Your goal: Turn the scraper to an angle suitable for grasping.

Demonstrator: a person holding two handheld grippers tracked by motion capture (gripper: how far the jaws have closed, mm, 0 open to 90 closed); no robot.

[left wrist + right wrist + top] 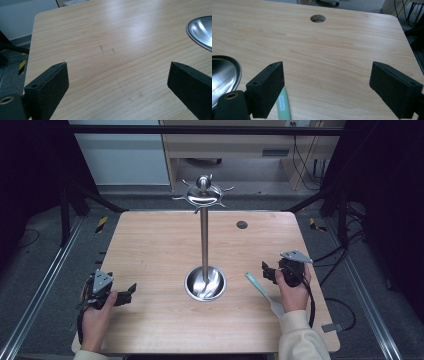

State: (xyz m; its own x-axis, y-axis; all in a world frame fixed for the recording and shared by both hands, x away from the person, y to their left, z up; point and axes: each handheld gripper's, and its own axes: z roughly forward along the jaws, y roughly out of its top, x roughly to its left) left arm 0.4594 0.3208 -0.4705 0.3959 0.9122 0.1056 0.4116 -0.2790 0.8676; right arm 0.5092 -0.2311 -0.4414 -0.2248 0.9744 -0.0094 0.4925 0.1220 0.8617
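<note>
A steel stand (204,240) rises from a round dished base (205,284) at the middle of the pale wood-grain surface (150,250), topped by a hooked ring; a cable hole (242,224) sits beyond it. A slim mint-green utensil (259,285) with a flat handle lies between the base and the right tongs (270,271), just beside them. Both the right and the left tongs (131,291) stand apart, gripping nothing.

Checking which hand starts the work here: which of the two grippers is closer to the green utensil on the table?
The right gripper. The green utensil lies just beside its jaws, right of the metal stand, while the left gripper sits across the table.
</note>
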